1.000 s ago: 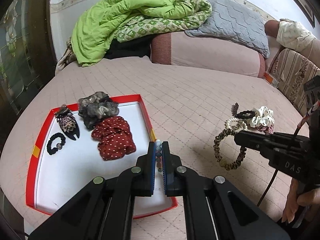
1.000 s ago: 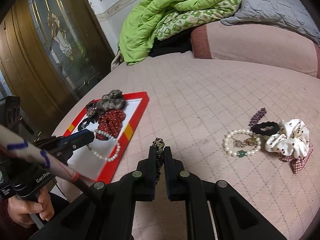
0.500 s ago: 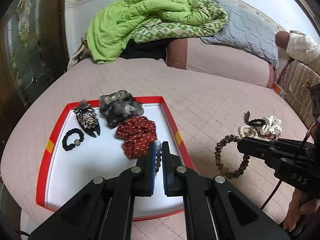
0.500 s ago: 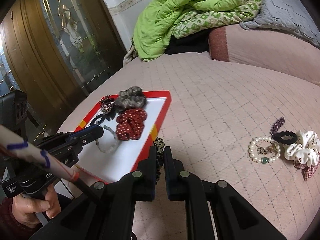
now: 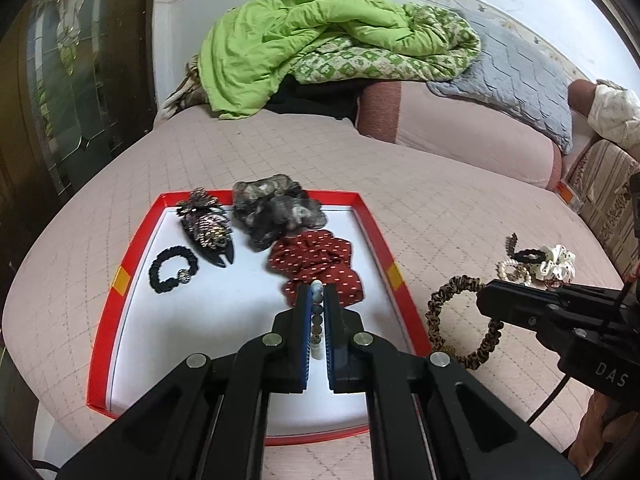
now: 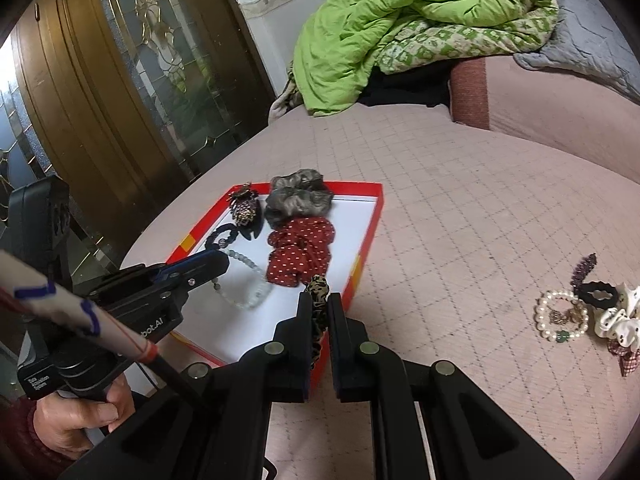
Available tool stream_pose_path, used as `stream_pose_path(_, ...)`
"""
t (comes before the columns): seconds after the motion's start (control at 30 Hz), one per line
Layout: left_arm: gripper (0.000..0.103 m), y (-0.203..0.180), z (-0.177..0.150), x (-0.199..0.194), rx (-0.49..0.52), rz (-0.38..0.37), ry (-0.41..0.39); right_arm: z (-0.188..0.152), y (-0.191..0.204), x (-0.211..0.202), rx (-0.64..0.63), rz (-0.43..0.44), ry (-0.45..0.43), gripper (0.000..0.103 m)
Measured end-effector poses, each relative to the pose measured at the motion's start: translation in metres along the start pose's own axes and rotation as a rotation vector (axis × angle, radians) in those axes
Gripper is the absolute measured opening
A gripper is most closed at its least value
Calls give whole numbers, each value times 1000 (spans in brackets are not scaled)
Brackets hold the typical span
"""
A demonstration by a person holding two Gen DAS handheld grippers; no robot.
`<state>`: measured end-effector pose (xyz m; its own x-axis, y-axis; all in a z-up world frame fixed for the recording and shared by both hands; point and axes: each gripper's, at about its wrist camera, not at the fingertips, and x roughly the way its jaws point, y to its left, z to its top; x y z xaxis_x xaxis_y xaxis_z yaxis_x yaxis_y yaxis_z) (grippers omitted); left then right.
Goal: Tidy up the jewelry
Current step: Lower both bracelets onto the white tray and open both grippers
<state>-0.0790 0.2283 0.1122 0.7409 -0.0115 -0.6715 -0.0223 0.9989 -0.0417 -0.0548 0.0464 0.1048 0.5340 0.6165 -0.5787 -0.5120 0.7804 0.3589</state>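
Pink bed (image 5: 400, 208) — right tongs (image 5: 486, 300) marked "DAS", clamping leopard scrunchie (image 5: 440, 312)

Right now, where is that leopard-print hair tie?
The leopard-print hair tie hangs pinched in the right gripper, just outside the red tray on its right side, above the pink bedcover.

Most of the bead bracelet (image 5: 317, 312) was hidden between the left gripper (image 5: 316, 300) fingers; in the right wrist view its hanging loop was blurred. Beside the red tray (image 5: 124, 280), the leopard scrunchie (image 5: 444, 320) was partly covered by the right gripper (image 5: 486, 300). The charm inside the pearl bracelet (image 6: 560, 316) was too small to identify.
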Motion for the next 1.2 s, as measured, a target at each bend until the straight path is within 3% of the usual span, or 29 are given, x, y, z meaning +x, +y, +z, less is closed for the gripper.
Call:
stream_pose_path(0.37,6,61,0,11,-129,40,24,9,26,28,-15,68,42,8)
stream_pose_path(0.6,6,76,2,43,-226,-32,96,13,36,63,7,111,89,8)
stream_pose_path(0.97,6,82,20,87,-278,-50,162,14,17,96,52,29,130,9)
stream_pose_path(1.2,6,82,20,96,-267,-39,179,11,12,106,65,17,153,9)
